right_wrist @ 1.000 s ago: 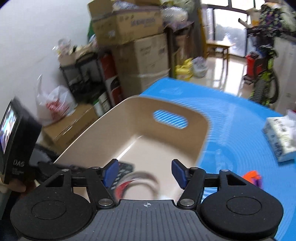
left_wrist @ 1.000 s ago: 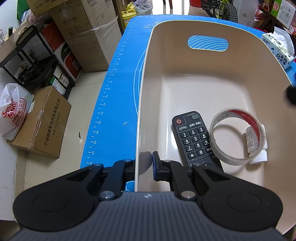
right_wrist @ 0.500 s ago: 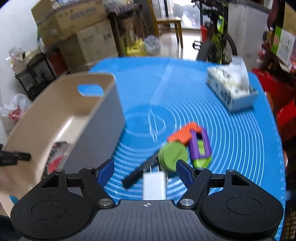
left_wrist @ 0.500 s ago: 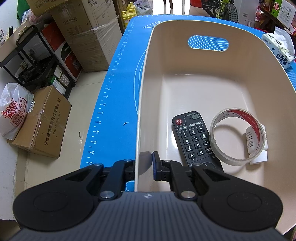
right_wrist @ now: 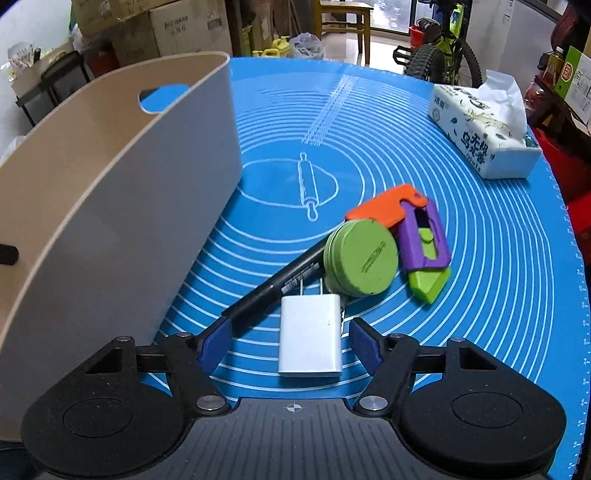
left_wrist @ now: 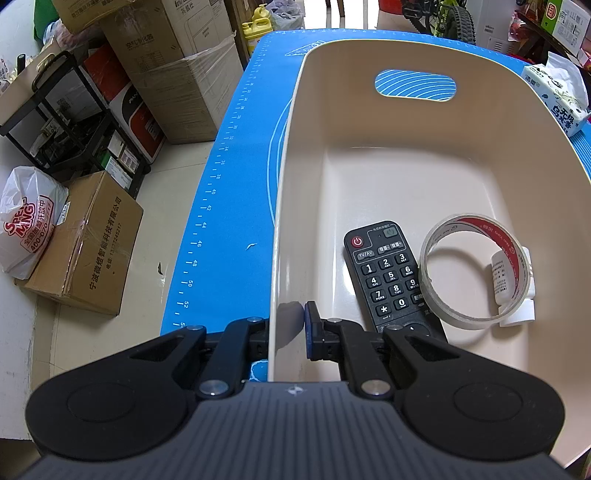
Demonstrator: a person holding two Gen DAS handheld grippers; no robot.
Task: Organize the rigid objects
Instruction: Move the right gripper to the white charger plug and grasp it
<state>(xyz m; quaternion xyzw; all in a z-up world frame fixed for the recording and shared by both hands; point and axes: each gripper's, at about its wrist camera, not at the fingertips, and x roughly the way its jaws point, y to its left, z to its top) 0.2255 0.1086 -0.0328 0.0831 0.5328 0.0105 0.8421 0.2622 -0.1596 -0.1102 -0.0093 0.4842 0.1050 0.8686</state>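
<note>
We have the remote and tape roll binned, left gripper clamping the bin wall, right gripper wide around the charger, with pen, tin and toy knife left

Looks like a home storage room: stacked cardboard boxes, bicycle, wooden chair, tiled floor.

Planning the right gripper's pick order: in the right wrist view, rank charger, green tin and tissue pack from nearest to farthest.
1. White charger, between the open right gripper fingers.
2. Green tin, ahead, slightly right.
3. Tissue pack, far right on the mat.
</note>
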